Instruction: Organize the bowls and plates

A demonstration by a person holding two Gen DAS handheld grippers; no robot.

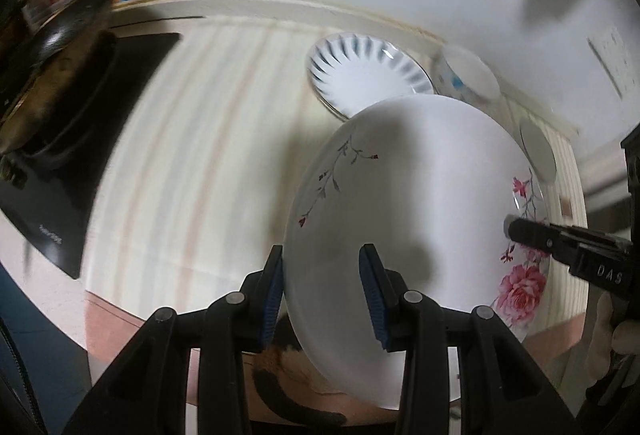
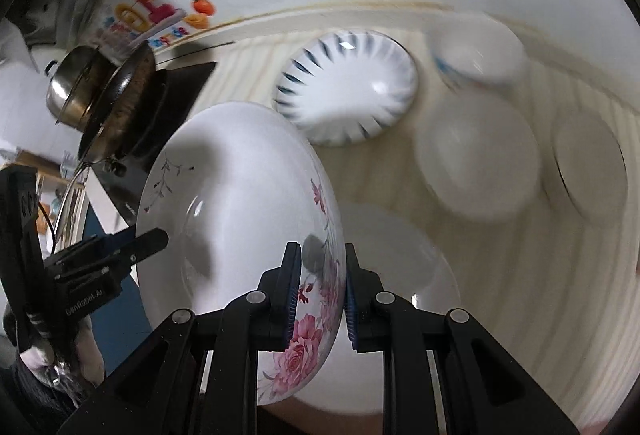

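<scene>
A white plate with pink flowers is held tilted above the table by both grippers. My left gripper has its jaws around the plate's left rim, with a gap at the right pad. My right gripper is shut on the flowered rim; it also shows in the left wrist view. The left gripper shows in the right wrist view. A blue-striped plate lies behind. A plain white plate lies under the held one.
White bowls and a blue-patterned bowl stand at the back right, with another white dish further right. A black stove with a pan and steel pot is at the left. The wall is behind.
</scene>
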